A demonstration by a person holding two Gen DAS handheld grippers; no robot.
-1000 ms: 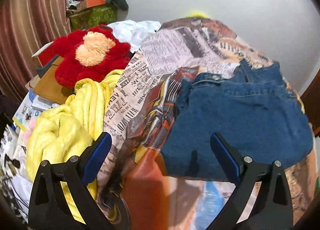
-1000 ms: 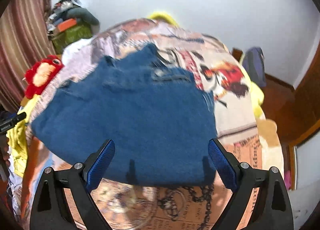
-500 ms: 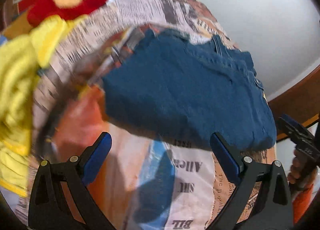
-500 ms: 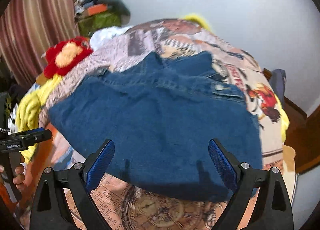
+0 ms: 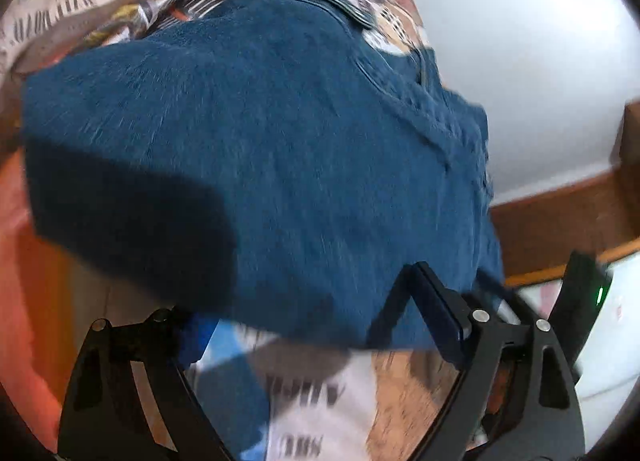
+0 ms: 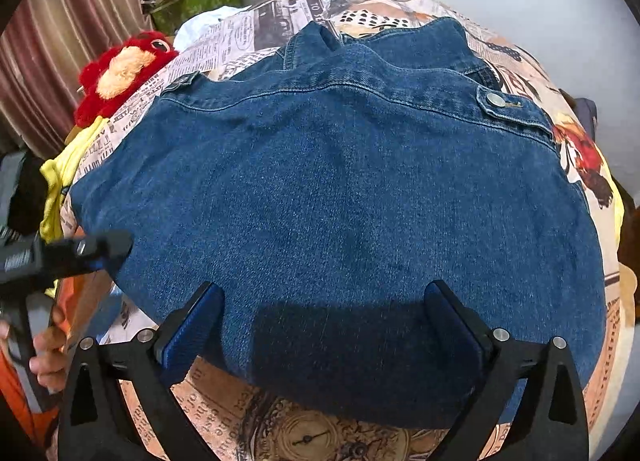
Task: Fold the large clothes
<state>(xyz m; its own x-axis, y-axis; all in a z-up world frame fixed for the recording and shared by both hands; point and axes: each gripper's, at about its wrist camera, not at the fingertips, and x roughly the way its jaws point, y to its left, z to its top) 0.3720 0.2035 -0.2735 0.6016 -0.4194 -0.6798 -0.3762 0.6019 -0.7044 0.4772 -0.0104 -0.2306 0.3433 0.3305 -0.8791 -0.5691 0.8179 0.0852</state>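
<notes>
Both grippers dropped closer over the denim jacket (image 6: pixel 340 201) than a second ago.
We see it lying folded on the printed bedspread (image 6: pixel 256 21); left gripper (image 5: pixel 316 325) jaws just closed a little, right gripper (image 6: pixel 324 313) just widened, both released, straddling the near hem, pads not pressing. Red plush toy (image 6: pixel 120 73) sits at far left.

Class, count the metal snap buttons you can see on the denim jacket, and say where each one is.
1. The button sits on a tab at the far right edge of the jacket in the right wrist view. A matching tab at the far left shows none clearly; others may be hidden.
</notes>
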